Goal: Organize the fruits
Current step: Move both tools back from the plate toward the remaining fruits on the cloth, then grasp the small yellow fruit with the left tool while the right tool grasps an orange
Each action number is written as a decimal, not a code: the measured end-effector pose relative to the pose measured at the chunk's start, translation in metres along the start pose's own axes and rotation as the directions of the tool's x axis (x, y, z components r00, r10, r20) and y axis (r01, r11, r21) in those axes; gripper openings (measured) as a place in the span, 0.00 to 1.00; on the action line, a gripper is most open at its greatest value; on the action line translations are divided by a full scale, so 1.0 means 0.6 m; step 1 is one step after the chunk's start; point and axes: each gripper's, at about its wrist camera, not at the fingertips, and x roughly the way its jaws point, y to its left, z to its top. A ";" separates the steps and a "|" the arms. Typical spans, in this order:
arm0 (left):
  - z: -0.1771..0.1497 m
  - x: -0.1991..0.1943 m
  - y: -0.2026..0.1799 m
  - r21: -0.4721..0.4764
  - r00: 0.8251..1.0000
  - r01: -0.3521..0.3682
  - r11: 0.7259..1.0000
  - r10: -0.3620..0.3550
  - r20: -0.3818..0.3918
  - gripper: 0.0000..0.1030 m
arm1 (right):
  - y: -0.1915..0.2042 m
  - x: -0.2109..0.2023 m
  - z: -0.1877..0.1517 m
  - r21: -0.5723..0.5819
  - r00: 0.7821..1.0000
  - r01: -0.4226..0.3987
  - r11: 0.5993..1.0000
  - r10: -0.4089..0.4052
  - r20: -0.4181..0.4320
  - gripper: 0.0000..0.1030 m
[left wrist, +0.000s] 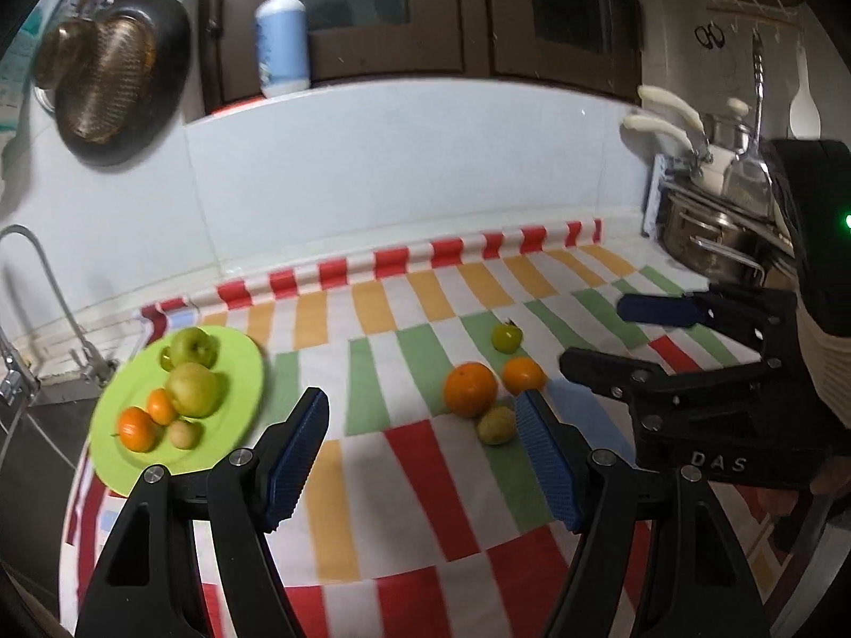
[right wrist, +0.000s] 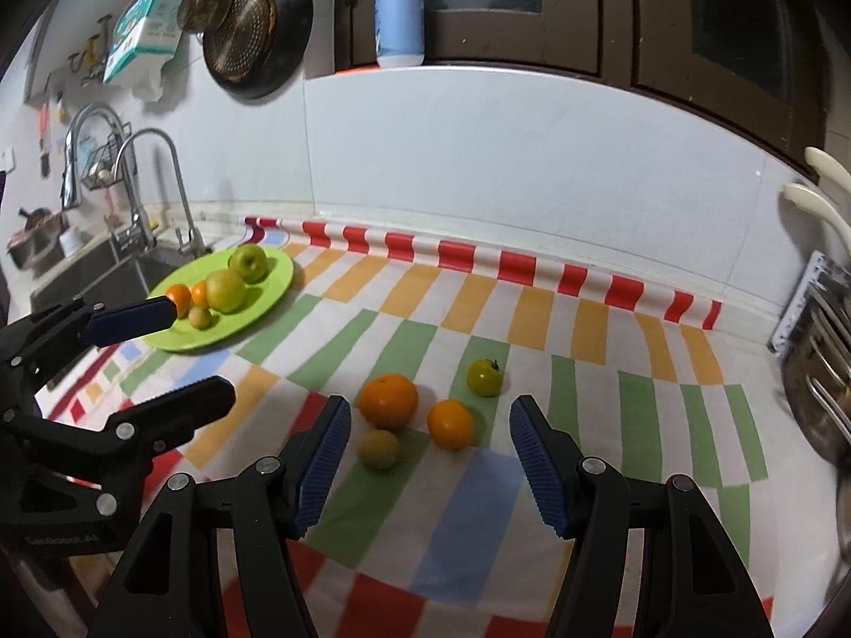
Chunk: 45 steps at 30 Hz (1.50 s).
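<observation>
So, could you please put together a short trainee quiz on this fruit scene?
1. How many fruits lie on the green plate?
2. True or false: the right gripper is shut on the large orange.
3. Which loose fruit on the checked cloth lies farthest from the grippers, nearest the wall? A) the large orange B) the small green fruit C) the yellowish fruit

Key
1. Five.
2. False: its jaws stand open and empty; so do those of the left gripper.
3. B.
</observation>
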 end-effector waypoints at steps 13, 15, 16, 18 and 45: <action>-0.018 0.087 -0.043 0.055 0.990 0.056 0.997 -0.049 -0.134 0.52 | -0.029 0.059 -0.017 -0.113 0.996 -0.067 0.991 0.061 -0.058 0.53; -0.021 0.097 -0.045 0.054 0.987 0.061 0.997 -0.052 -0.149 0.51 | -0.030 0.069 -0.018 -0.119 0.995 -0.083 0.989 0.075 -0.072 0.51; -0.023 0.103 -0.046 0.056 0.986 0.064 0.996 -0.054 -0.158 0.49 | -0.030 0.076 -0.020 -0.123 0.993 -0.092 0.988 0.083 -0.080 0.50; -0.027 0.113 -0.049 0.059 0.983 0.071 0.996 -0.059 -0.174 0.45 | -0.030 0.088 -0.023 -0.127 0.992 -0.100 0.987 0.089 -0.094 0.44; -0.026 0.167 -0.059 0.020 0.959 0.155 0.988 -0.145 -0.245 0.26 | -0.037 0.165 -0.035 -0.111 0.973 -0.159 0.981 0.136 -0.187 0.31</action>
